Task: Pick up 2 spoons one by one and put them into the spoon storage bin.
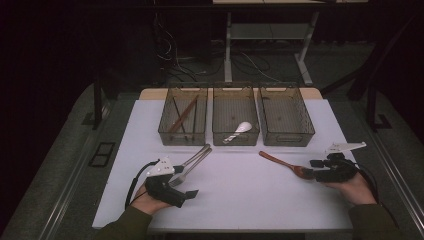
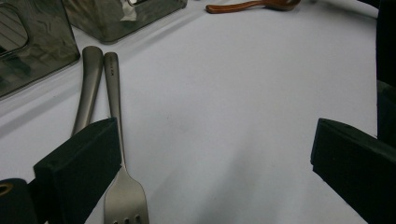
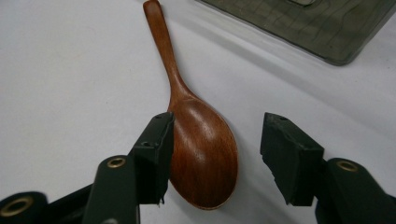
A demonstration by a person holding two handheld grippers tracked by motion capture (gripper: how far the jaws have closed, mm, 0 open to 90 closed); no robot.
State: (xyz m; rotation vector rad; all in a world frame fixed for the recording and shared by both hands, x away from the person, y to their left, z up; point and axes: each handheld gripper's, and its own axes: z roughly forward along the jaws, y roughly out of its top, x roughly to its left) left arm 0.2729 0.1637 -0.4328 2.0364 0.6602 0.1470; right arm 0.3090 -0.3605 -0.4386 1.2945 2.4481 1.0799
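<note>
1. Spoon first: the wooden spoon (image 3: 198, 140) is the thing in hand, lying flat on the white table (image 1: 240, 200) just in front of the right-hand bin (image 1: 286, 116), its handle pointing toward the middle bin (image 1: 235, 114) and its bowl toward me.

2. My right gripper (image 3: 215, 156) straddles that bowl. One pad touches the bowl's edge; the other stands clear with a gap of table showing between it and the wood. So my jaws are half-spread around the spoon, not yet pinching it.

3. As I read it, the step is the grasp itself, part of sorting cutlery into the bins: one wooden piece (image 1: 183, 114) already lies in the left-hand bin (image 1: 183, 117), and a white spoon (image 1: 239, 131) in the middle one.

4. My left gripper (image 1: 181, 192) rests on the table well to the left of the wooden spoon, jaws wide apart and gripping nothing. A metal fork (image 2: 122, 186) lies by one pad, beside a second metal handle (image 2: 88, 88).

5. Next move, in my judgement: shut my right jaws until both pads bear on the wood. The bowl is broad, rounded and smooth, so the pads may slide off its rim; a hold nearer the neck would be surer.

6. After that, lift it level and carry it to a bin, most likely the left-hand one with the other wooden piece.
</note>
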